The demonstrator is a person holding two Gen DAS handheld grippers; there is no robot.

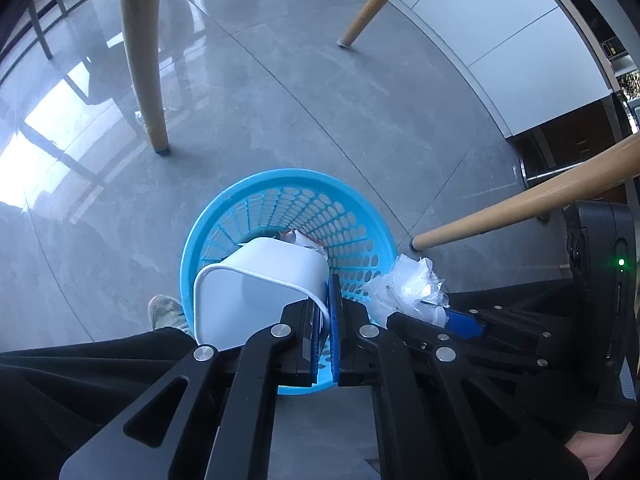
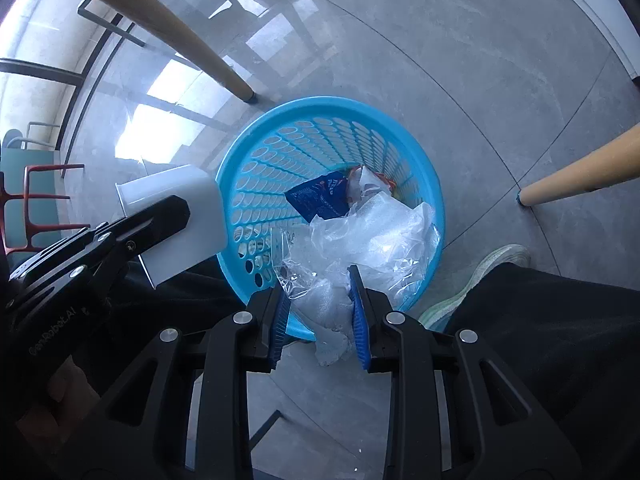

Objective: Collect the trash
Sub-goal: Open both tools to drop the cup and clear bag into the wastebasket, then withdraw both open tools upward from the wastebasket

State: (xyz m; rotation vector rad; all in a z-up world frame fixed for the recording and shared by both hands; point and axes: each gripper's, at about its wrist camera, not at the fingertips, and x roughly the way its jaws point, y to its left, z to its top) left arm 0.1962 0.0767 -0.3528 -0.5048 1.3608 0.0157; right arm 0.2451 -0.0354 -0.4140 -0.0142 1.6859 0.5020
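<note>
A round blue perforated basket point(image 1: 352, 216) point(image 2: 400, 136) stands on the grey floor. My left gripper point(image 1: 327, 308) is shut on the rim of a white plastic container point(image 1: 260, 284), held tilted over the basket's left rim; the container also shows in the right wrist view point(image 2: 192, 216). My right gripper point(image 2: 320, 300) is shut on crumpled clear plastic film point(image 2: 360, 240), which hangs over the basket's near rim and shows in the left wrist view point(image 1: 408, 288). Inside the basket lie a dark blue wrapper point(image 2: 320, 196) and a red and white wrapper point(image 2: 368, 180).
Wooden table legs stand around the basket: one at far left point(image 1: 144, 80) point(image 2: 192, 48), one far back point(image 1: 368, 12), one at right point(image 1: 520, 208) point(image 2: 580, 176). My shoes point(image 1: 164, 312) point(image 2: 480, 272) and dark trousers are beside the basket. A white cabinet point(image 1: 500, 40) stands at the back right.
</note>
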